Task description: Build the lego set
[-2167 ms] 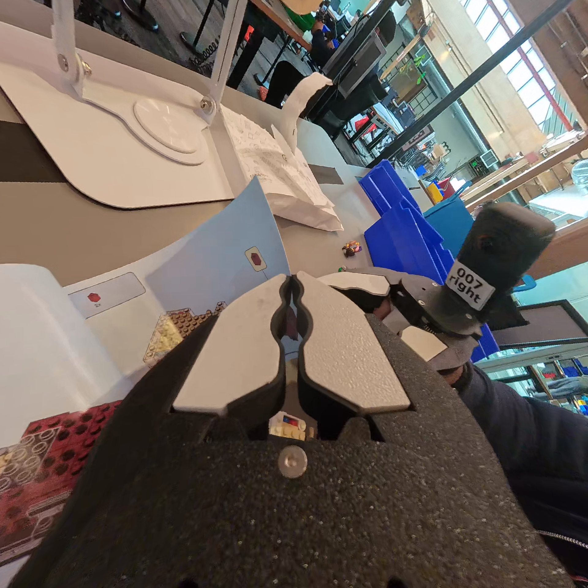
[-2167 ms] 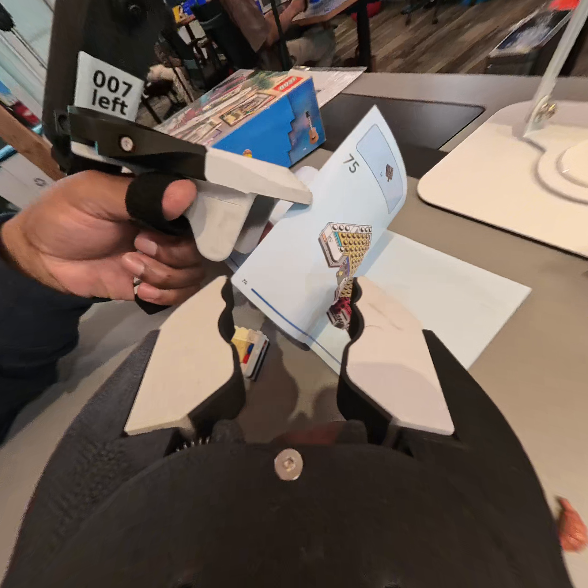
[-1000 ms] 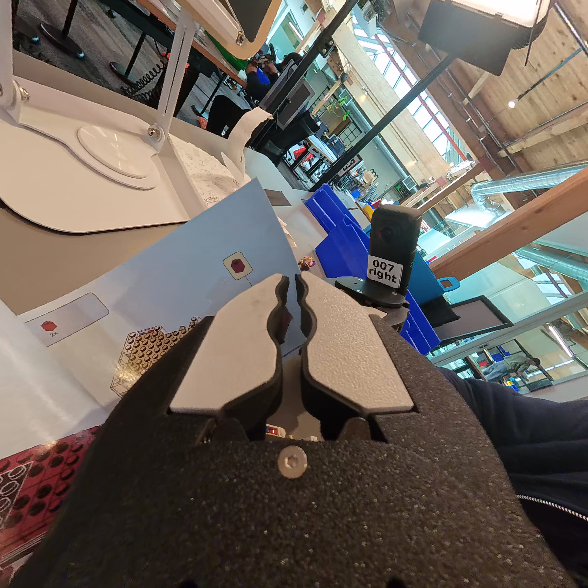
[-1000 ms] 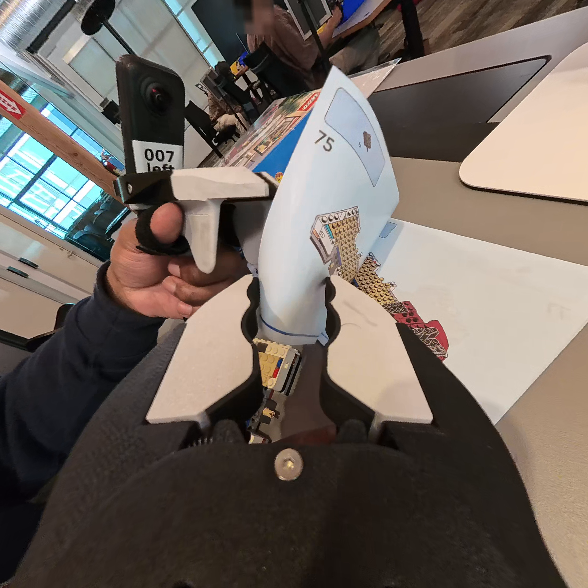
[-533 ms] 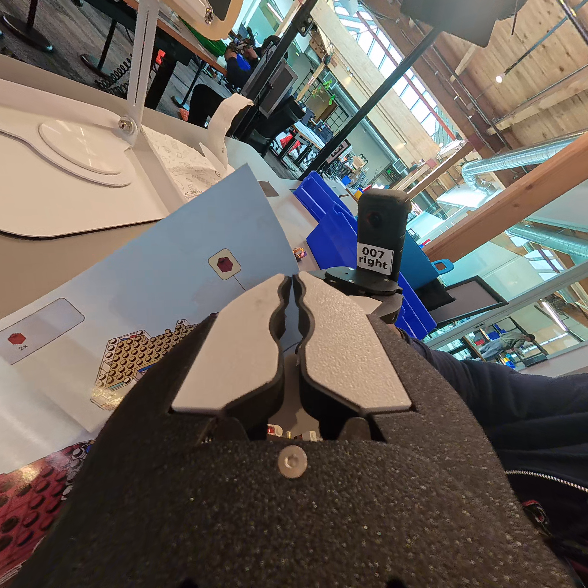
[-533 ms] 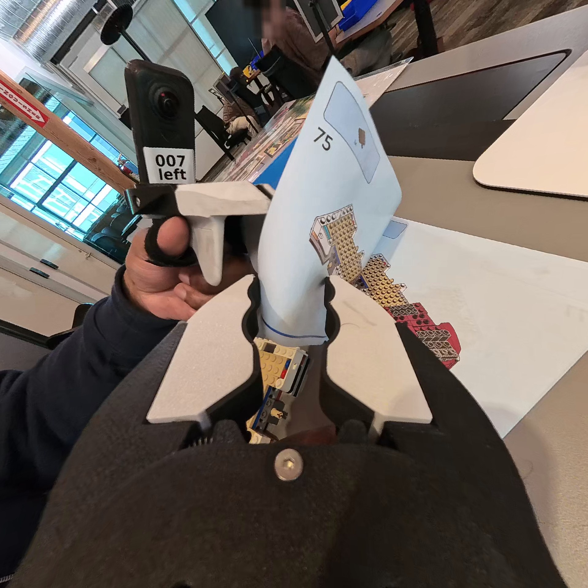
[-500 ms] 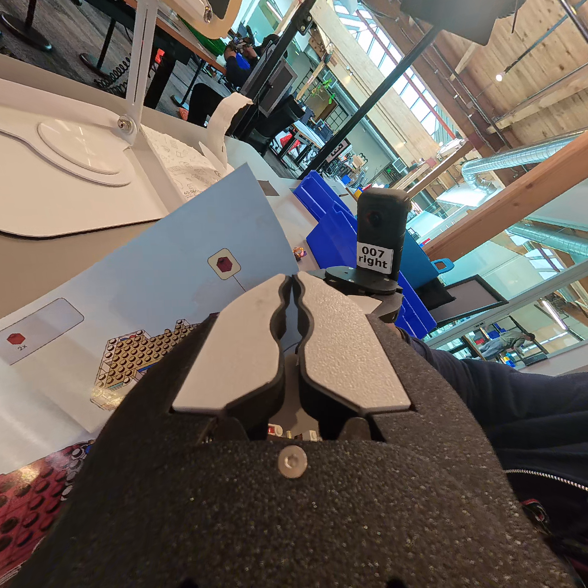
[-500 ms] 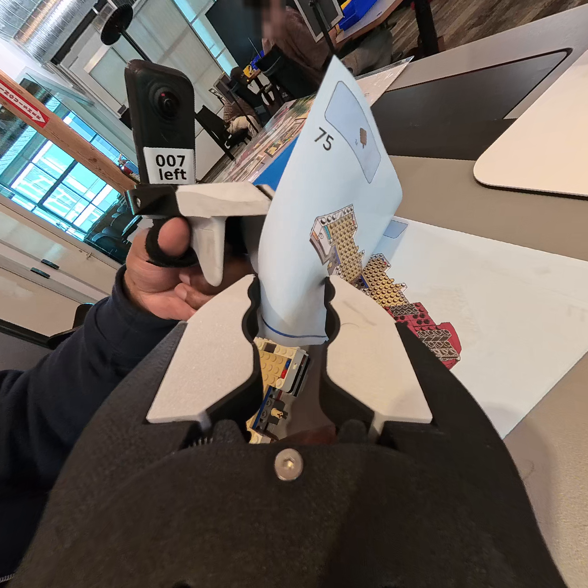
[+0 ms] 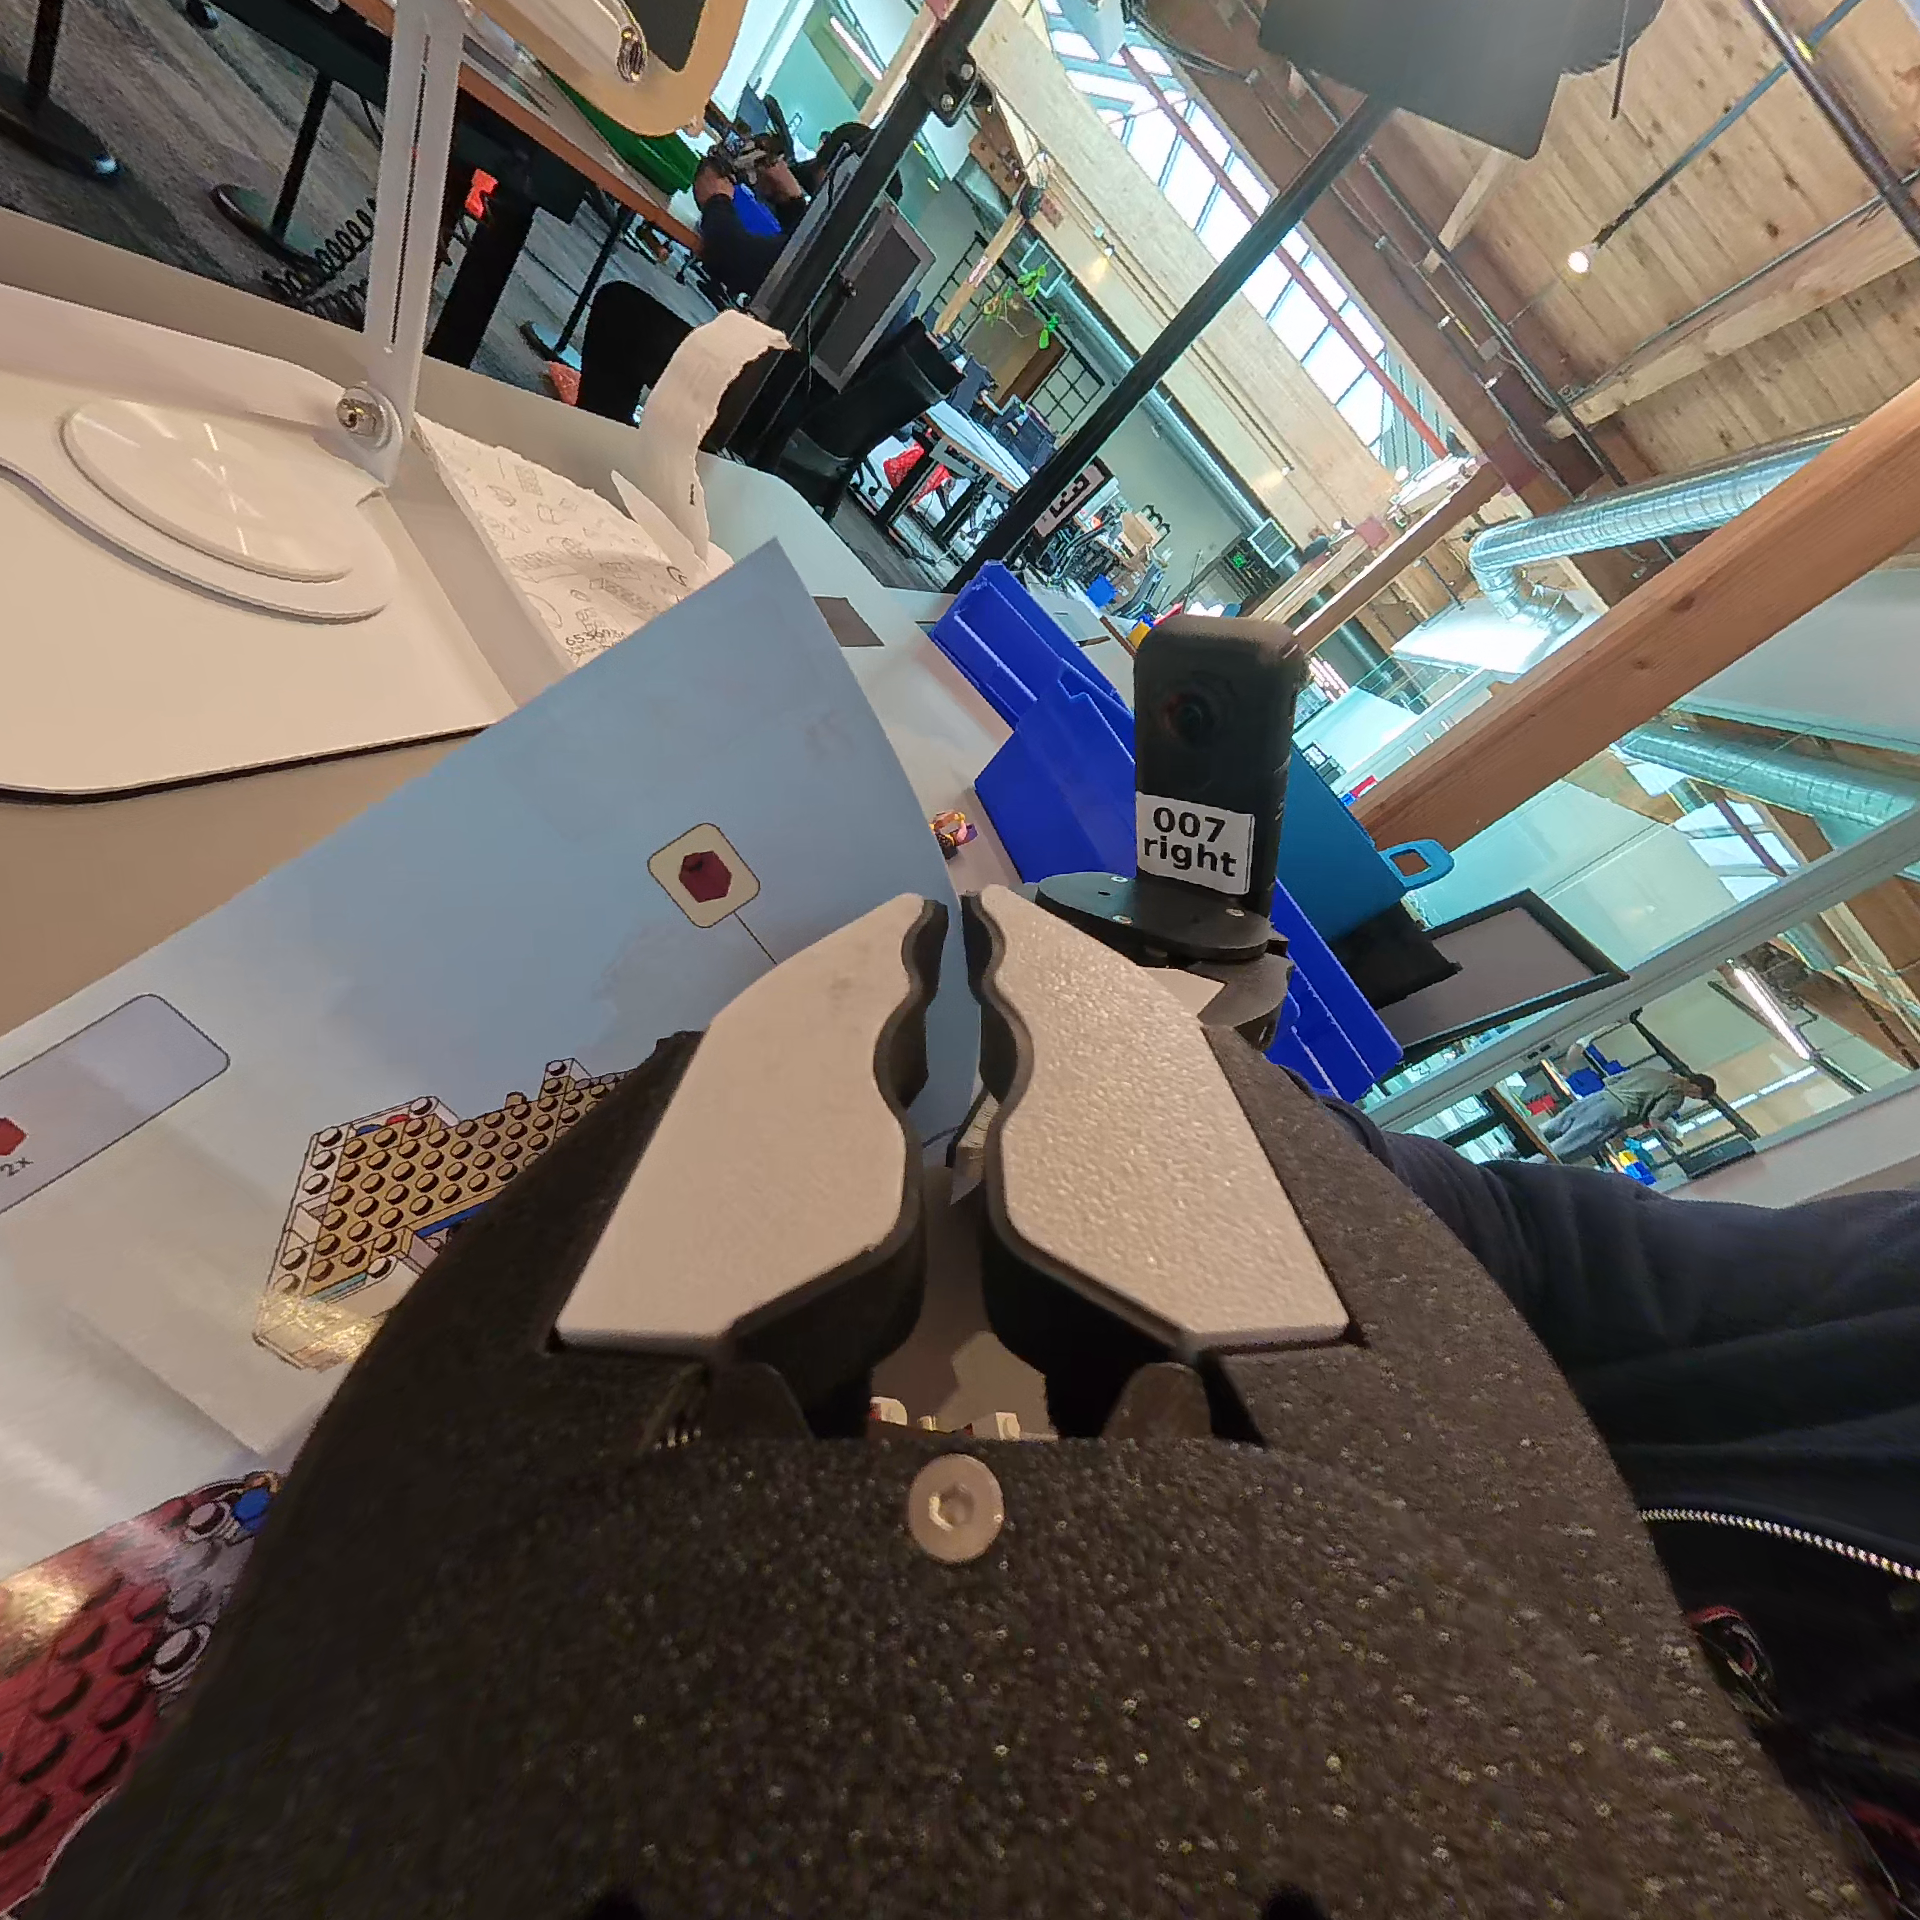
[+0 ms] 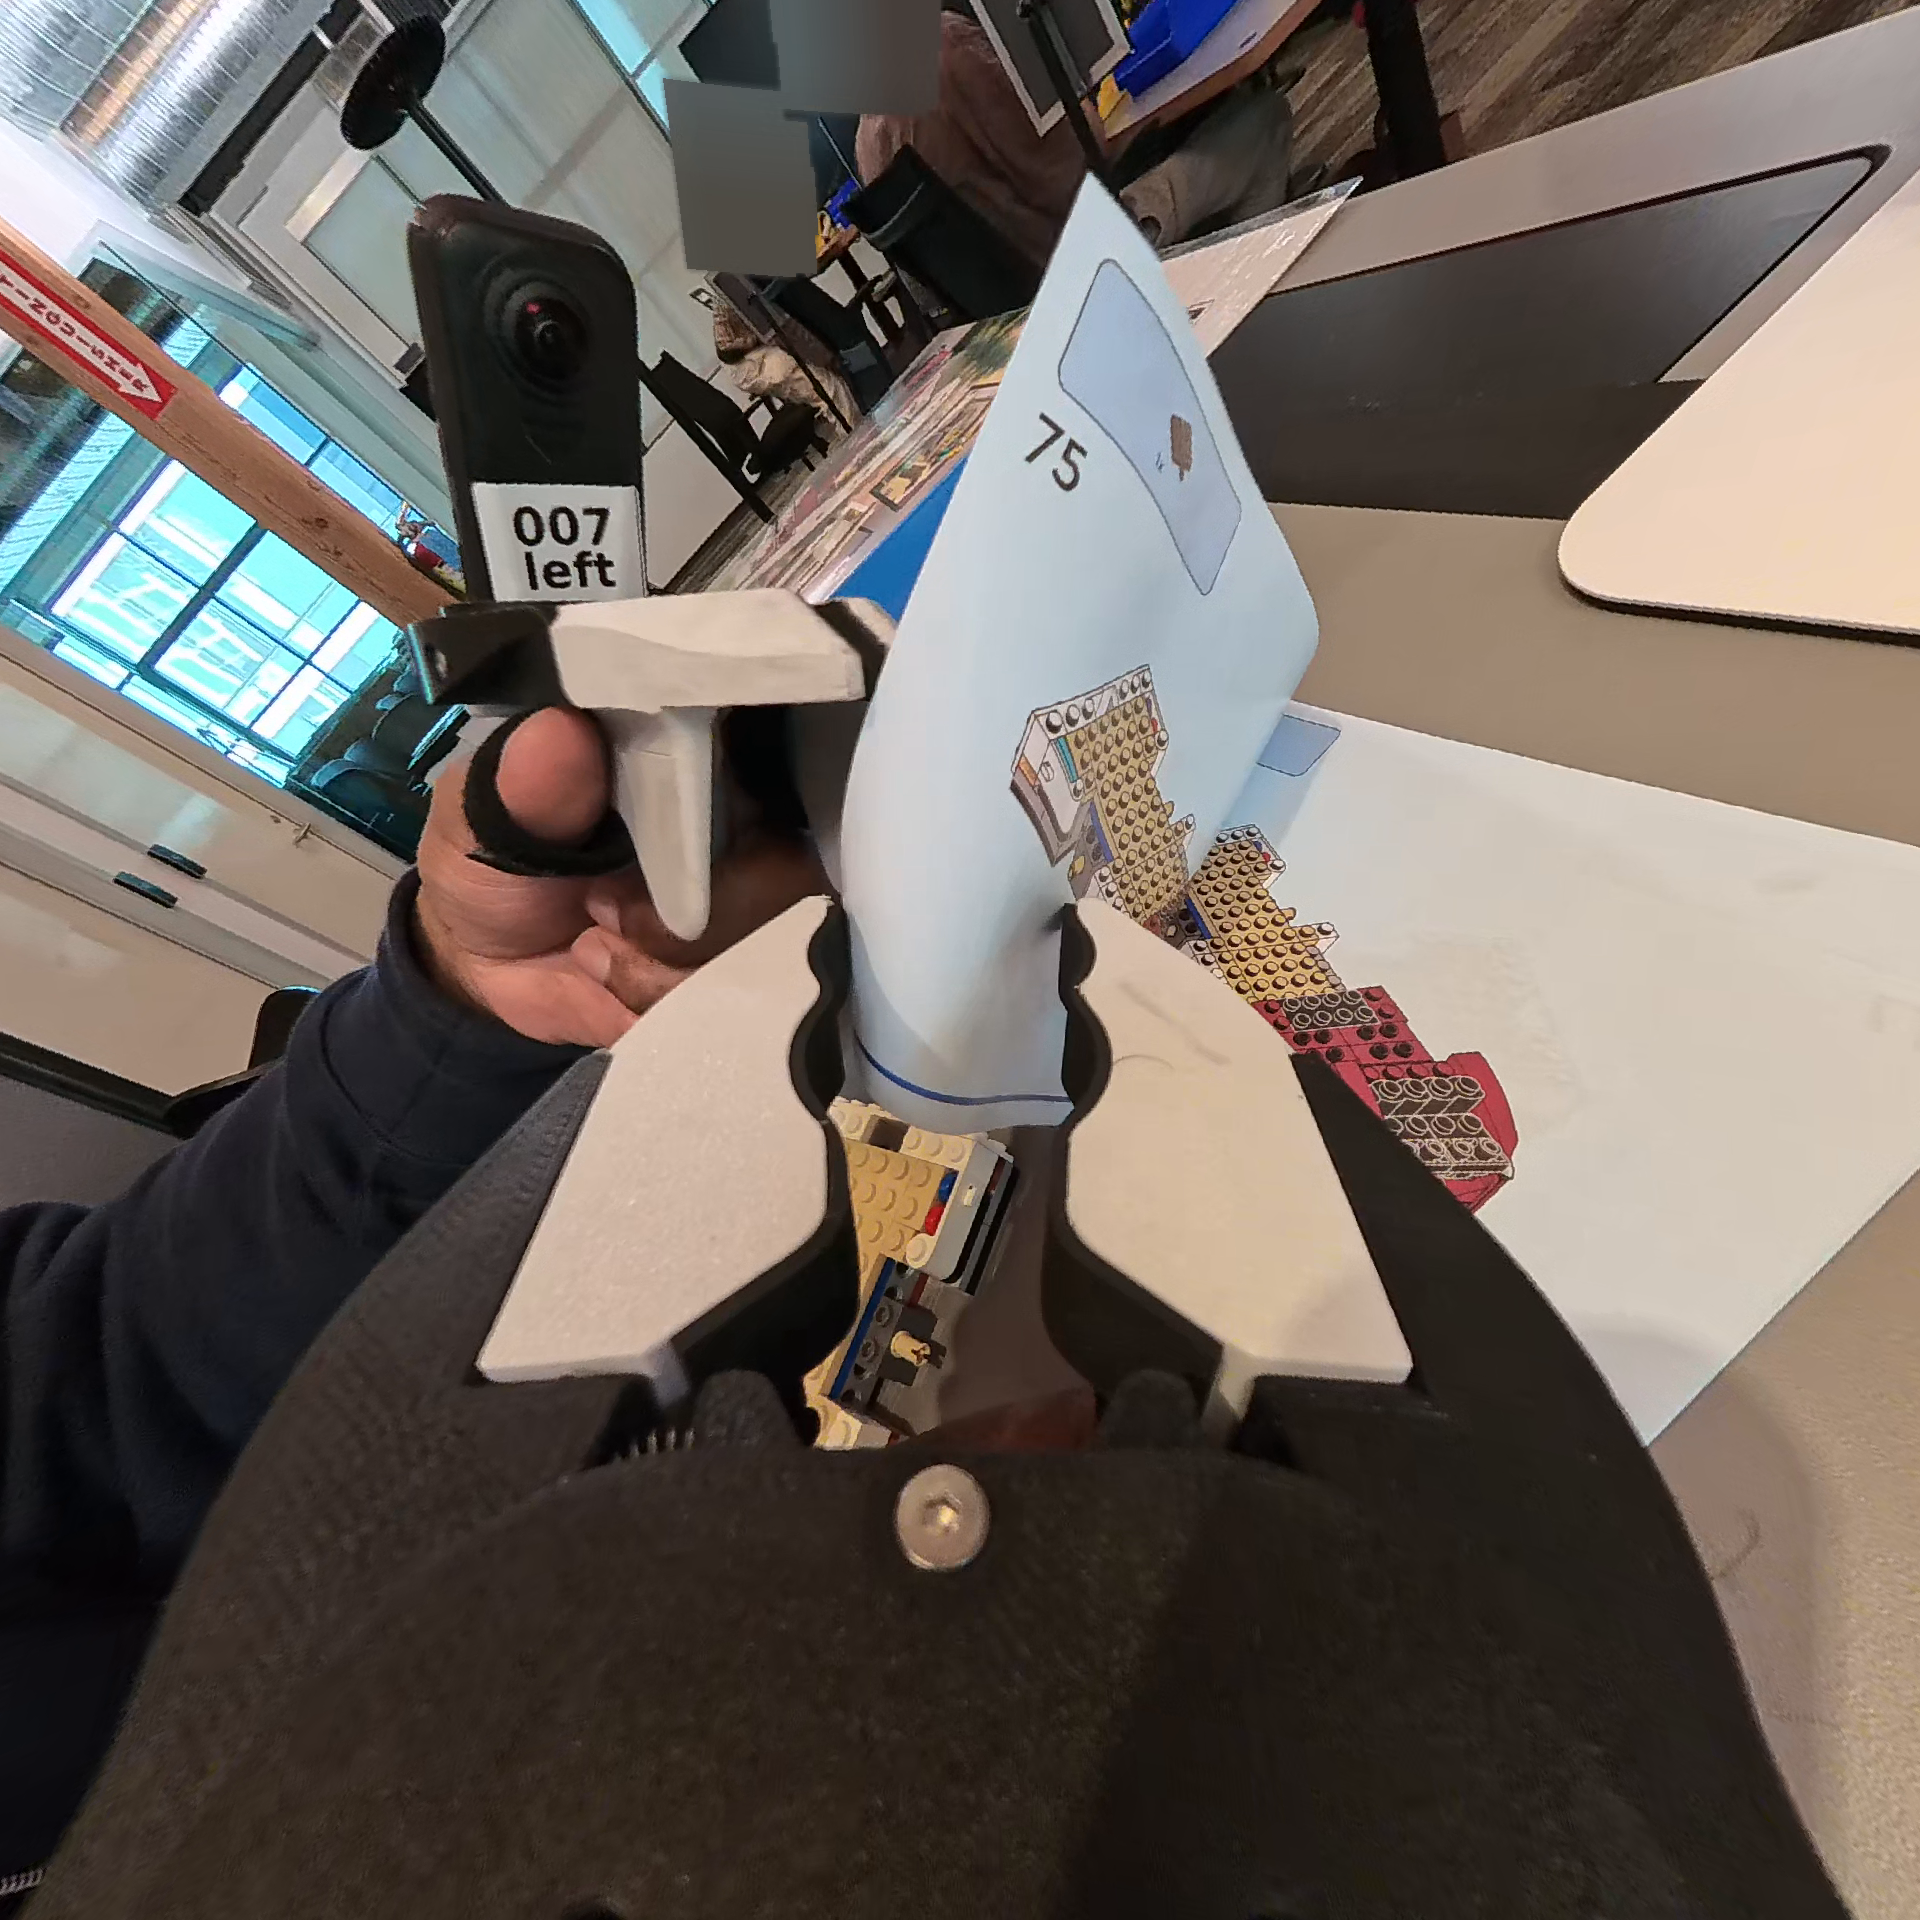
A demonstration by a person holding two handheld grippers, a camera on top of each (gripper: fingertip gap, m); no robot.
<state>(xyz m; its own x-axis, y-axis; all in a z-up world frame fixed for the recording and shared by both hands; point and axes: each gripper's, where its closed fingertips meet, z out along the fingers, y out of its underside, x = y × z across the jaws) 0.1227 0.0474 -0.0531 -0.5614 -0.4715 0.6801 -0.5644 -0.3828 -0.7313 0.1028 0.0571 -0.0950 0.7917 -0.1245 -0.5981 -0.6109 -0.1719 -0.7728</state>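
My left gripper (image 9: 954, 914) is shut on the edge of a light blue page (image 9: 520, 883) of a brick building booklet and holds it lifted. In the right wrist view the page (image 10: 1091, 623) stands curled upright, and it hides the left gripper's fingertips. My right gripper (image 10: 948, 914) is shut on a small tan brick assembly (image 10: 904, 1184), which sits deep between its fingers. The curled page's lower end stands between the right fingertips. The rest of the booklet (image 10: 1558, 987) lies open on the grey table.
A white lamp base (image 9: 208, 582) stands at the far left of the table, also in the right wrist view (image 10: 1766, 499). Blue bins (image 9: 1060, 748), a white paper bag (image 9: 561, 561) and small loose brick pieces (image 9: 951, 831) lie beyond. A blue boxed set (image 10: 904, 468) sits behind the page. The grippers' ends are close to 5 cm from one another.
The right gripper closed around the brick assembly that lay on the table and lifted it. The left gripper raised the pinched page, curling it upright. Little has moved in the last half second.
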